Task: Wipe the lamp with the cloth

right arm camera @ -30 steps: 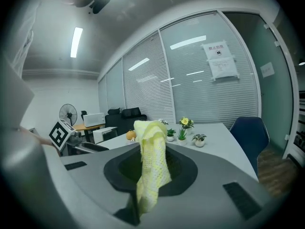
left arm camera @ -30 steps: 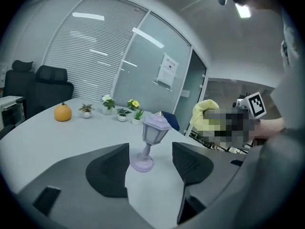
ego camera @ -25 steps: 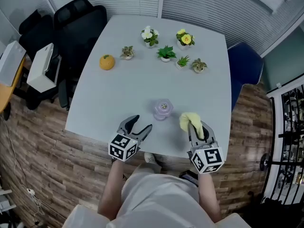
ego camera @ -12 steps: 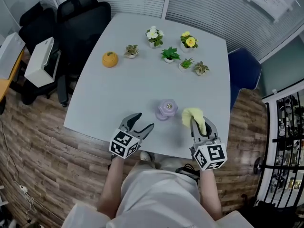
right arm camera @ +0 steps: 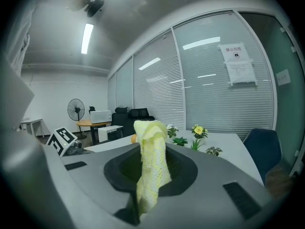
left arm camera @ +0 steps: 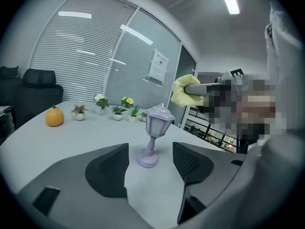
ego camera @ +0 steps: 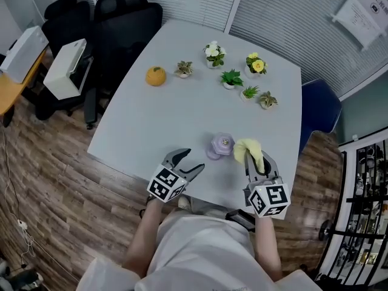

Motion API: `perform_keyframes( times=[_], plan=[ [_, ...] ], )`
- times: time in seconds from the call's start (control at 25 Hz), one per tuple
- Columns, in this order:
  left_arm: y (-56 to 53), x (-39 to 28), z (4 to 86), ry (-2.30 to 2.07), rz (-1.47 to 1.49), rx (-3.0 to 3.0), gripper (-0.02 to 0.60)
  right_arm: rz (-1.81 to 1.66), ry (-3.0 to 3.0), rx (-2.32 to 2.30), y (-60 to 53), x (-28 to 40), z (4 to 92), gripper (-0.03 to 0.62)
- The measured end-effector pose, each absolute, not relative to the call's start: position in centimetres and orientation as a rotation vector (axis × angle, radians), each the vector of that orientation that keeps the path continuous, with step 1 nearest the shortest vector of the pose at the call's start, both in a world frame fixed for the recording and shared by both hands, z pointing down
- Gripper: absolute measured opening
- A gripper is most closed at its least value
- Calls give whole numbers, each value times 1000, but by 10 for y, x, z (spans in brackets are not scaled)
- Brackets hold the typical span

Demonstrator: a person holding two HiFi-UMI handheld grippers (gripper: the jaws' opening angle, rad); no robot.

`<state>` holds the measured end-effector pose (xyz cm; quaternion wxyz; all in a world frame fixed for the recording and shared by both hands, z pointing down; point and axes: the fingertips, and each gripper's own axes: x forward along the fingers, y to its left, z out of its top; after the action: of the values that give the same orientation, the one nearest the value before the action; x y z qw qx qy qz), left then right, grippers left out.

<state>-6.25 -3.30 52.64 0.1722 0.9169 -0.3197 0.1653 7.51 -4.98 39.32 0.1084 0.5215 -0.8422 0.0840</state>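
A small lilac lantern-shaped lamp [ego camera: 222, 145] stands upright near the table's front edge. In the left gripper view the lamp [left arm camera: 155, 133] is just ahead of the gap between the jaws. My left gripper [ego camera: 191, 160] is open and empty, a little to the lamp's near left. My right gripper [ego camera: 257, 163] is shut on a yellow cloth [ego camera: 247, 150], whose bunched end hangs just right of the lamp without clearly touching it. The cloth [right arm camera: 151, 159] sticks up from the shut jaws in the right gripper view, and shows above the lamp as the cloth [left arm camera: 184, 90].
On the grey table [ego camera: 170, 120], several small potted plants [ego camera: 231, 77] and an orange pumpkin-like ornament [ego camera: 156, 76] sit at the far side. Black office chairs [ego camera: 124, 23] stand far left, beside a white box [ego camera: 68, 68]. A blue chair [ego camera: 320, 111] is at the right.
The head view has shifted, so the table sits further right and lower in it. The right gripper has brought the cloth closer to the lamp. The left gripper stays open beside it.
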Motion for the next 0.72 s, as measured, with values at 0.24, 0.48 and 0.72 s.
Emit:
perform_keyframes(
  times=[0.24,0.48,0.72],
  plan=[
    [-44,-48,545,-844,542,2611,273,263,-2511,1493,-64,74,395,54],
    [-48,-22,571,-726,645,2648,275,298,-2528,1456,-71,75,402,54],
    [-55,-5,600,-666,766,2674,278,313,-2546,1420,-74,75,408,54]
  ],
)
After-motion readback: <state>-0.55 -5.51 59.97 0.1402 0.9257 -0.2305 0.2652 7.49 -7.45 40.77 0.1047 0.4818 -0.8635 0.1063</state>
